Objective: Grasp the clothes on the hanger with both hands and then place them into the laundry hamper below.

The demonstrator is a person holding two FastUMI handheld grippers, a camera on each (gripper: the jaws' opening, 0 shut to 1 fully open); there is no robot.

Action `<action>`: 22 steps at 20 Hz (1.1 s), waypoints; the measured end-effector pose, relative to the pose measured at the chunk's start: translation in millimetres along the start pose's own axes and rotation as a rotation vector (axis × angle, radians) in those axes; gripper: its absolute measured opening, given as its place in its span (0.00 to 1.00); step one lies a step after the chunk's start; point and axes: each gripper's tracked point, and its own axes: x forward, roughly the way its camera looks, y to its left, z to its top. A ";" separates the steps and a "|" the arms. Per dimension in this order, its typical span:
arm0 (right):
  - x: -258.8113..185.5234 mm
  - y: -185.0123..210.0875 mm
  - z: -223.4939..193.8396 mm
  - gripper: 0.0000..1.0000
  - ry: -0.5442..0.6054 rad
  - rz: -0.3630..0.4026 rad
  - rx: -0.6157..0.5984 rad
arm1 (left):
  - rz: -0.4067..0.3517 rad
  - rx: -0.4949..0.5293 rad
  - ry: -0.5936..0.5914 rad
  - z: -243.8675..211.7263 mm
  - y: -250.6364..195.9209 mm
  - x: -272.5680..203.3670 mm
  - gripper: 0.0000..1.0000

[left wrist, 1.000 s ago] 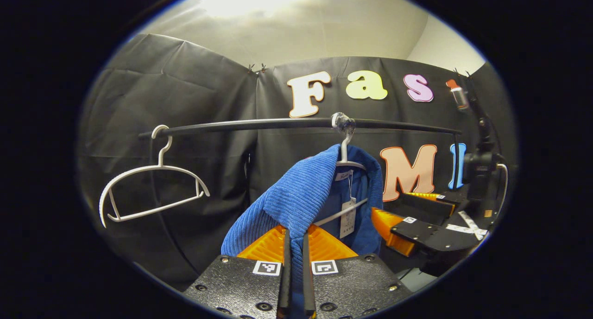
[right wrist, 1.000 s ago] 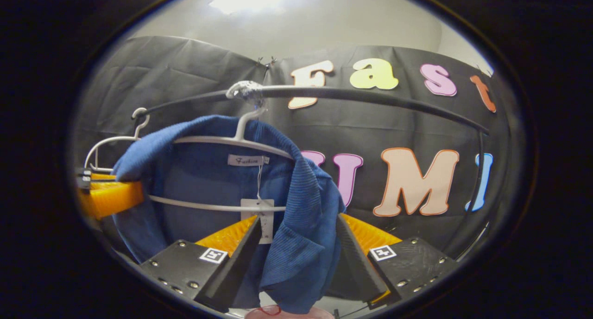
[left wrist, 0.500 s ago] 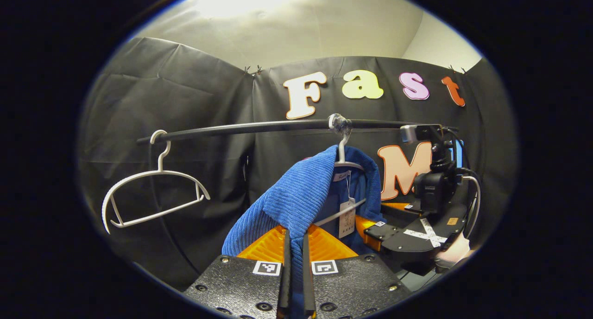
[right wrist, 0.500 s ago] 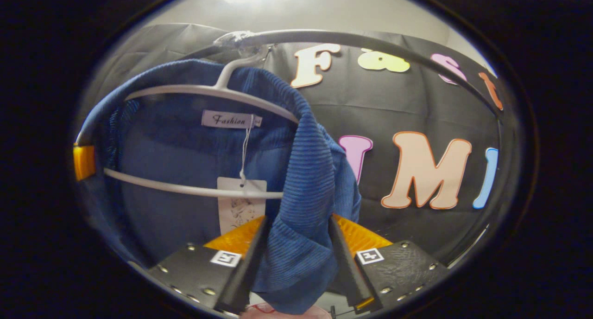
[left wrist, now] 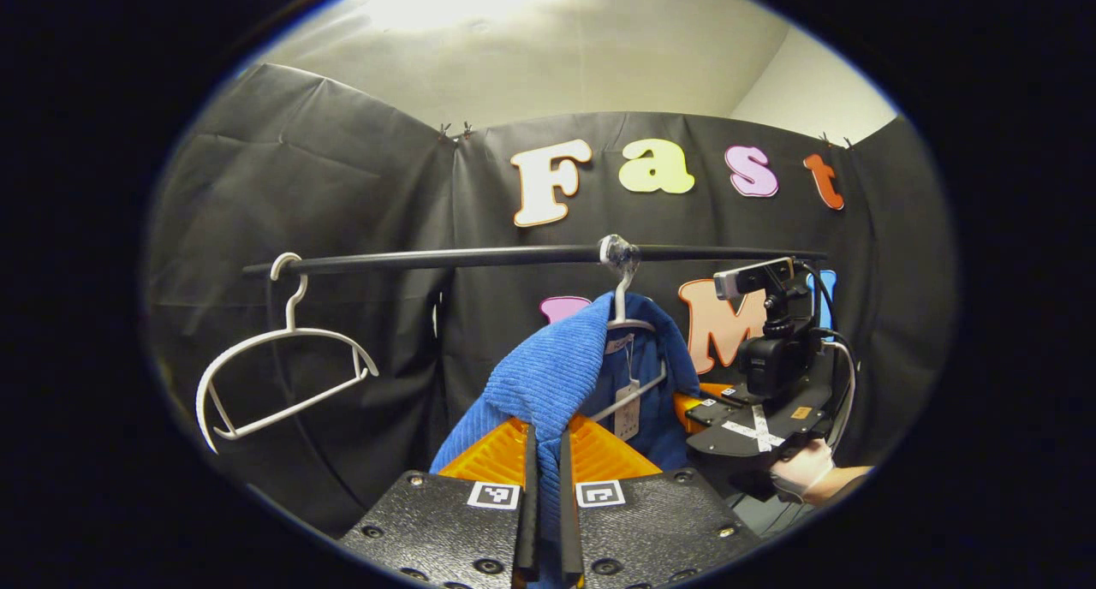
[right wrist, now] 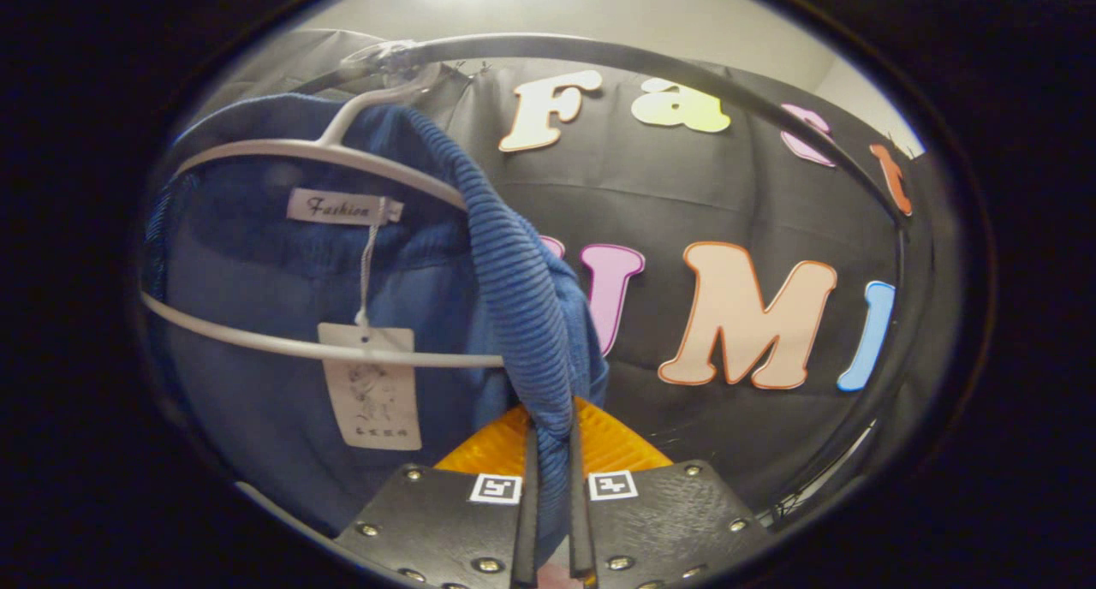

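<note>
The blue ribbed garment (left wrist: 548, 383) hangs on a white hanger (right wrist: 325, 152) hooked over the black rail (left wrist: 479, 258), so it's up on the rack, not down in any hamper. In the left gripper view, the left claw (left wrist: 545, 508) is pinched nearly closed with a fold of the garment's edge squeezed between both fingers. Same story in the right gripper view: the right claw (right wrist: 550, 508) has its fingers narrowed right down on the ribbed edge running down from the hanger's shoulder. A paper tag (right wrist: 370, 385) dangles from a string inside the collar, crossing in front of the hanger's lower bar. Over in the left gripper view, an empty white hanger (left wrist: 278, 371) sits farther left on the rail, tilted, well apart from the garment. The right claw's body with its camera shows just right of the garment there, a hand (left wrist: 801, 469) underneath gripping it.
</note>
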 end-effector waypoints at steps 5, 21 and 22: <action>4.4 -18.3 11.4 0.14 -0.027 -0.023 -0.010 | -0.100 -0.026 0.063 17.3 -0.5 -8.8 0.10; 0.2 -25.6 32.3 0.14 -0.086 0.006 0.004 | -0.270 0.105 0.355 34.4 31.0 -25.2 0.10; 0.4 -25.9 34.2 0.14 -0.091 0.007 0.005 | -0.264 0.122 0.361 33.3 36.6 -24.7 0.10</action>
